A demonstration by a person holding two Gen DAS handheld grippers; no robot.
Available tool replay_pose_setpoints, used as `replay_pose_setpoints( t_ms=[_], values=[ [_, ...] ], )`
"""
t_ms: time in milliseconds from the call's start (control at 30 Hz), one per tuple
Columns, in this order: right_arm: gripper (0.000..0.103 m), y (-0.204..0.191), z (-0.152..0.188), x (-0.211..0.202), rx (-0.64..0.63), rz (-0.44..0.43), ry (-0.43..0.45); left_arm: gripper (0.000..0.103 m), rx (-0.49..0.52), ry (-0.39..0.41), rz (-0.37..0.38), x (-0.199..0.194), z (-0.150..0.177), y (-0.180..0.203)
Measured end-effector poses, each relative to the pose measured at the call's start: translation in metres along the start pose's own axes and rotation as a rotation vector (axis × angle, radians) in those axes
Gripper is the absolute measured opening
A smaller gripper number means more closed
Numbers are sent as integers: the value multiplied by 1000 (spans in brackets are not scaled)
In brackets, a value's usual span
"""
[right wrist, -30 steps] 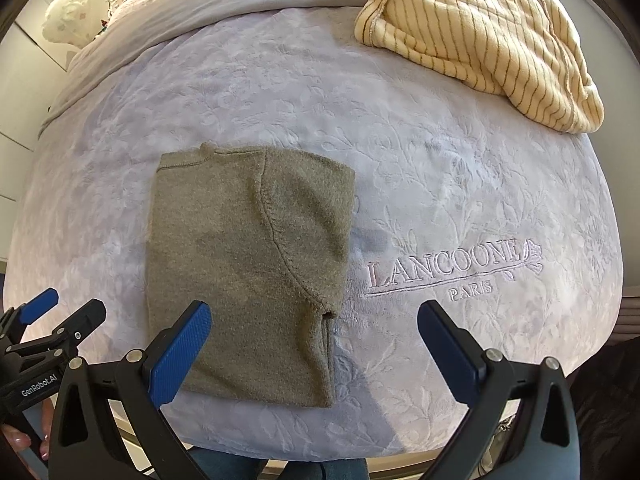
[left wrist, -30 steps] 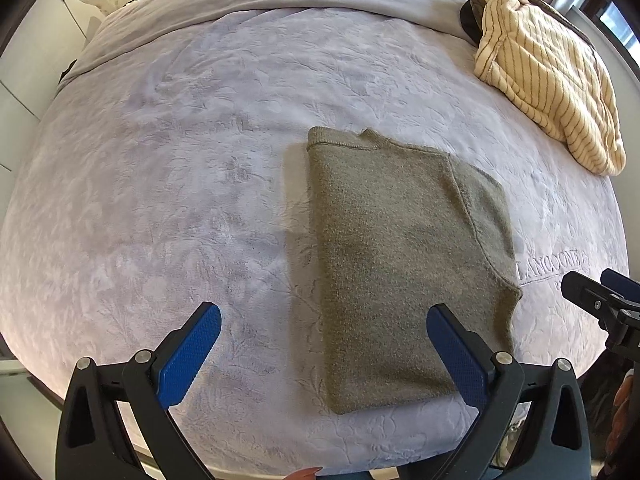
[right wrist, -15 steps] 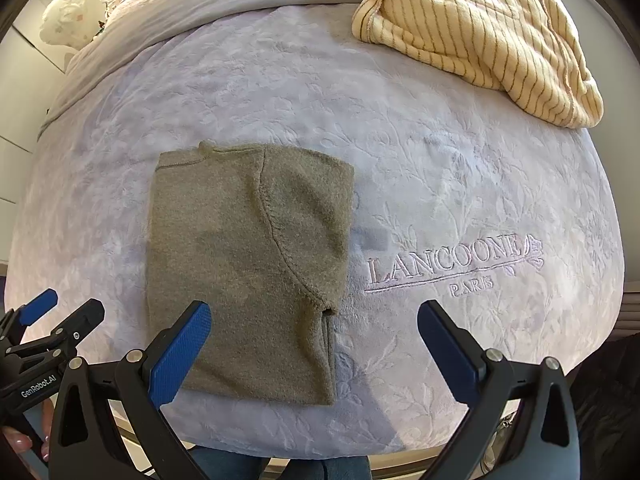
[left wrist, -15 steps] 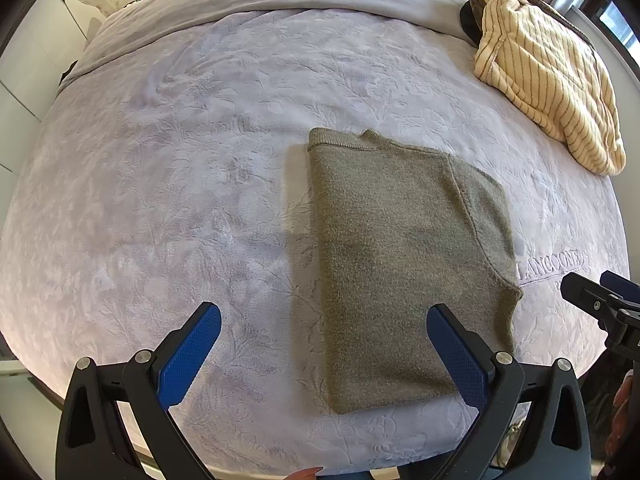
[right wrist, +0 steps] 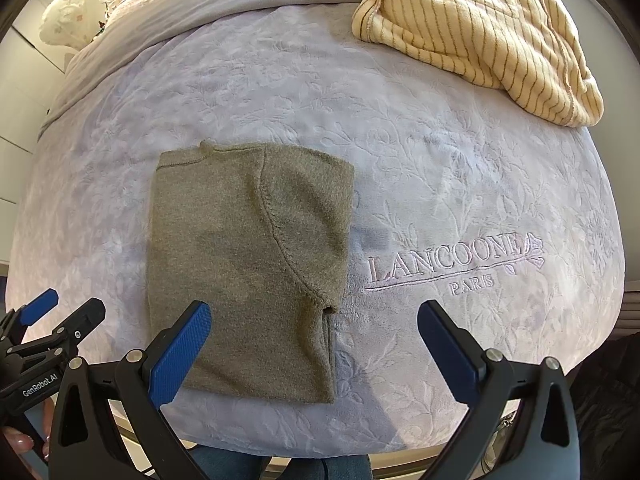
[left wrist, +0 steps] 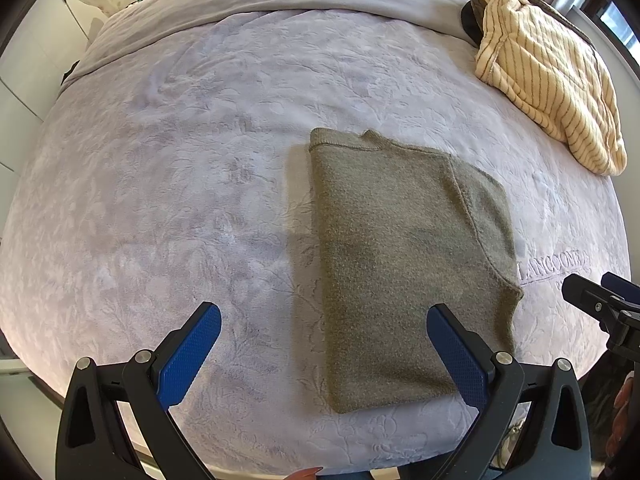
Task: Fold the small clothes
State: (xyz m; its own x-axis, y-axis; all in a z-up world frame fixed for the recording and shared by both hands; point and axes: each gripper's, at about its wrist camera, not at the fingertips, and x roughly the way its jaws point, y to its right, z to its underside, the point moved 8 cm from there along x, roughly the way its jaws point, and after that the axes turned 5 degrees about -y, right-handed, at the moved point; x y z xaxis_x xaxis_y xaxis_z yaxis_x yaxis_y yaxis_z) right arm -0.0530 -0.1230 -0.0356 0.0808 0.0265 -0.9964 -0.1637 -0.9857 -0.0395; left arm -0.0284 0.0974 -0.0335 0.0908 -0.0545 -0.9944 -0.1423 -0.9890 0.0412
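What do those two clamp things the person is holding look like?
Both match: the left gripper and right gripper have black angular frames with silver screws and two fingers faced with textured blue pads. The left one's side carries white lettering, "GenRobot.AI". Blue jeans show below.

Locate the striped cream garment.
The striped cream garment lies bunched at the bed's far right, beyond the embroidered LANCOONE logo and the folded olive sweater.
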Motion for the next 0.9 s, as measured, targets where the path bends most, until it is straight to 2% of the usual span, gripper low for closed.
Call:
replay_pose_setpoints(
  t_ms=[667,900],
  values=[
    [103,-3,2,1,6,-2,-2,103,-14,-4,-1,1,2,-1],
    [103,-7,3,2,1,-2,-5,103,-24,6,-22,1,2,-5]
  ],
)
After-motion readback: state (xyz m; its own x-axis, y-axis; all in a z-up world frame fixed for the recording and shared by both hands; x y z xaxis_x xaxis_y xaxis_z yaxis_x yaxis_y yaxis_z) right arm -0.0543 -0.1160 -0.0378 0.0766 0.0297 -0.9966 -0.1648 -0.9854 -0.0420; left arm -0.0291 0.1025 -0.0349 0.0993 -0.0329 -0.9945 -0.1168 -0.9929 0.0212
